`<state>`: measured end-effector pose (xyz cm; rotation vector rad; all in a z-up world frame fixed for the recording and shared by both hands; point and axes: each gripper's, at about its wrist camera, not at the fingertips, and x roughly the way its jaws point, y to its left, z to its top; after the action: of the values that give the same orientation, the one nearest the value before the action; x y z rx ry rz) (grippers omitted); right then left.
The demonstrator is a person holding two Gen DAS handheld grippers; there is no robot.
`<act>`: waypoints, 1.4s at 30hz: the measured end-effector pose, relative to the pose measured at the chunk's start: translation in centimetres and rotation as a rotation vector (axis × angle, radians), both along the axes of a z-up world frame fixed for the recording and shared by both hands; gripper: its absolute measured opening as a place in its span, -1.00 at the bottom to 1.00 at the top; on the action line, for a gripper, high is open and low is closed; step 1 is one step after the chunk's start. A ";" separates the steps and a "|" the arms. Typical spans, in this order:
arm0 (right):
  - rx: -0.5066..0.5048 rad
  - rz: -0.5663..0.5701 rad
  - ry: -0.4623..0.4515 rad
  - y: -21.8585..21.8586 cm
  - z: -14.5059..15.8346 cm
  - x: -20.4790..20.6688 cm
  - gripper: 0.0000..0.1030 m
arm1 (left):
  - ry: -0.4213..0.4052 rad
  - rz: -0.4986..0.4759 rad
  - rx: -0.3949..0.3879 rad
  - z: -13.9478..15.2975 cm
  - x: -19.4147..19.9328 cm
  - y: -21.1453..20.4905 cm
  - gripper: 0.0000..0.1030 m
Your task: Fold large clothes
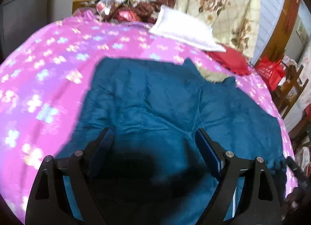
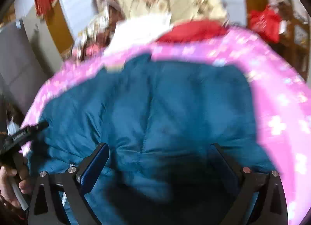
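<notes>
Both spread-open claws, left gripper (image 1: 154, 137) and right gripper (image 2: 160, 153), hover above the teal garment (image 1: 155, 96).

The pink flower-print bedspread (image 1: 48, 81) is lying flat and open to the left of the teal-blue fleece garment (image 1: 155, 108), leaving room for the wide-spread left tongs (image 1: 153, 137) to pass. At the far edge, a white folded cloth (image 1: 182, 28), a red fabric piece (image 1: 231, 61) and a cream rose-print quilt (image 1: 219, 5) are blocking the way. In the right wrist view, pink bedspread is lying bare right of the garment (image 2: 165, 108).
</notes>
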<state>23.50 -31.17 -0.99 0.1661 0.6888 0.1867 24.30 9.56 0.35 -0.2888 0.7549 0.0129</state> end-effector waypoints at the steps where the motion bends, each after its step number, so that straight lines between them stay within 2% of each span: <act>1: 0.004 -0.011 -0.025 -0.8 0.7 -1.2 0.99 | -0.025 -0.008 0.028 0.9 -1.1 0.5 0.68; 5: -0.035 -0.099 -0.029 -5.2 1.7 -7.5 0.99 | -0.063 -0.022 0.109 2.7 -5.0 2.6 0.68; 9: -0.038 -0.145 0.101 -8.8 -0.4 -12.1 0.99 | -0.013 -0.018 0.126 2.5 -9.3 5.3 0.68; 12: 0.085 -0.159 0.187 -11.3 -2.3 -15.0 0.99 | -0.001 -0.023 0.148 2.5 -11.9 6.6 0.68; 14: 0.134 -0.135 0.247 -12.0 -3.7 -15.9 0.99 | -0.005 -0.022 0.168 2.8 -13.9 7.5 0.68; 16: 0.142 -0.113 0.264 -12.0 -4.9 -16.8 0.99 | 0.003 -0.017 0.179 3.0 -15.2 8.2 0.68; 20: 0.124 -0.013 0.207 -11.0 -6.0 -19.5 1.00 | 0.022 -0.005 0.210 3.0 -17.7 9.4 0.68; 23: 0.158 0.061 0.184 -10.9 -6.3 -20.5 1.00 | 0.046 -0.005 0.208 2.0 -18.9 10.2 0.68; 30: 0.375 0.284 0.163 -9.2 -6.7 -21.2 1.00 | 0.073 -0.017 0.112 -1.1 -20.4 11.3 0.68; 35: 0.440 0.262 0.131 -9.3 -6.8 -21.1 1.00 | 0.081 -0.028 0.093 -2.2 -21.0 11.9 0.68; 42: 0.281 0.236 0.084 -7.0 -6.4 -20.9 1.00 | 0.102 -0.055 0.032 -3.6 -23.0 13.1 0.68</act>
<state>2.64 -38.13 -7.43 0.3636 0.7639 0.5057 1.30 22.67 -3.23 -0.2384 0.8628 -0.0122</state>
